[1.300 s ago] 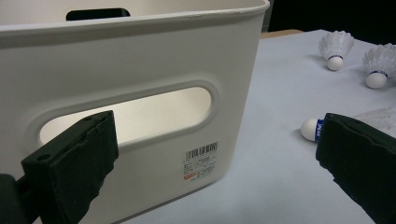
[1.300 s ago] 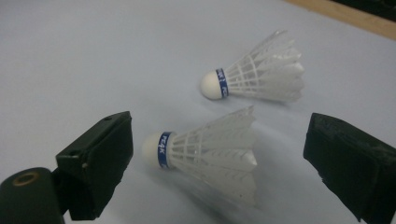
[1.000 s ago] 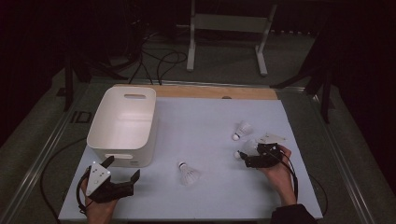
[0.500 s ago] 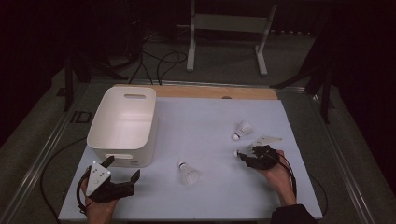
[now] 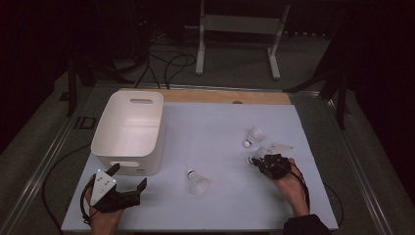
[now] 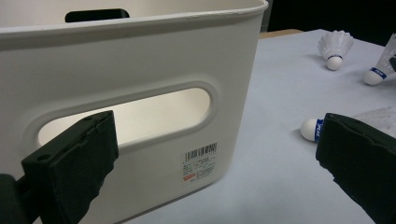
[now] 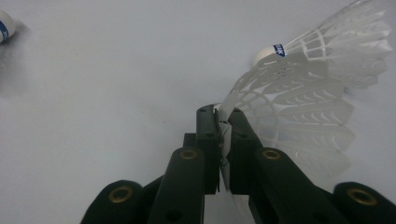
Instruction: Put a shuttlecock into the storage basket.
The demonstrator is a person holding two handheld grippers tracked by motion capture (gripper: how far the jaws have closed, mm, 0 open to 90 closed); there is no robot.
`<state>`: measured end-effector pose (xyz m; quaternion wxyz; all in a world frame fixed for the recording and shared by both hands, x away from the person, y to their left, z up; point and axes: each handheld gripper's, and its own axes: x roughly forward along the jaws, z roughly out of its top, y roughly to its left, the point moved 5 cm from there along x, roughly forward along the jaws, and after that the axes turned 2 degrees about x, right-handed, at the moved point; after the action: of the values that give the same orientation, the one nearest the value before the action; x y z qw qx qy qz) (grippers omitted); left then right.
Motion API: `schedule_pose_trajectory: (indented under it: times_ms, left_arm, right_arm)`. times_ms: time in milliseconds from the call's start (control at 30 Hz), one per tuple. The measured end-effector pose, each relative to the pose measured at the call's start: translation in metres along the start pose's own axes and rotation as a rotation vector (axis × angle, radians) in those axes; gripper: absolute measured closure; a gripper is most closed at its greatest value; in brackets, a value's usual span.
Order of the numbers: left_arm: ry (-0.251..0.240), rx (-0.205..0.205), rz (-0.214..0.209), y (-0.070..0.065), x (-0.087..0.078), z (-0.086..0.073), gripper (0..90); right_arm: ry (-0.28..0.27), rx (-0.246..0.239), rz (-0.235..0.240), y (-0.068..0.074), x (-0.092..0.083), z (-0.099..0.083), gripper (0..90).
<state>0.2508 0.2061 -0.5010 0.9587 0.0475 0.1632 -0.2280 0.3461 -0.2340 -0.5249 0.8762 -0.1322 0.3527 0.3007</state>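
Observation:
Three white shuttlecocks lie on the pale table sheet. My right gripper (image 5: pixel 258 161) (image 7: pixel 223 116) has just been closing and is now shut on the feather skirt of the right-hand shuttlecock (image 5: pixel 261 152) (image 7: pixel 299 126), pinching it flat on the table. A second shuttlecock (image 5: pixel 255 135) (image 7: pixel 336 46) lies just beyond it. The third (image 5: pixel 196 181) rests mid-table, and its cork (image 6: pixel 310 129) peeks past my left jaw. My left gripper (image 5: pixel 129 176) (image 6: pixel 215 144) is open and holds nothing, facing the near handle slot of the white bin (image 5: pixel 147 147) (image 6: pixel 140 60).
The bin stands at the table's left with nothing visible inside. A wooden strip (image 5: pixel 230 96) runs along the far edge. Beyond it are a white stand (image 5: pixel 240 29) and cables (image 5: pixel 166 58) on the floor. Bare sheet stretches between bin and shuttlecocks.
The right gripper's jaws went from wide open around the shuttlecock to shut on its skirt. The left gripper and the other shuttlecocks stayed put.

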Motion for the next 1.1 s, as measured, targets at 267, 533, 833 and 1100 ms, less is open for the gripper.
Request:
schedule_pose_trajectory:
  times_ms: [267,533,833,1100]
  left_arm:
    - [0.002,0.002,0.001,0.0,0.0,0.0,0.0]
    - [0.003,0.005,-0.001,0.0,0.0,0.0,0.0]
    - [0.003,0.004,0.0,0.0,0.0,0.0,0.0]
    - [0.005,0.007,0.004,0.0,0.0,0.0,0.0]
  right_arm:
    - [-0.012,0.01,-0.03,-0.002,-0.004,0.002,86.0]
    - [-0.024,0.019,-0.045,-0.002,-0.008,0.006,86.0]
    - [-0.035,0.037,-0.052,-0.003,-0.012,0.009,86.0]
    - [-0.051,0.052,-0.059,-0.004,-0.02,0.013,86.0]
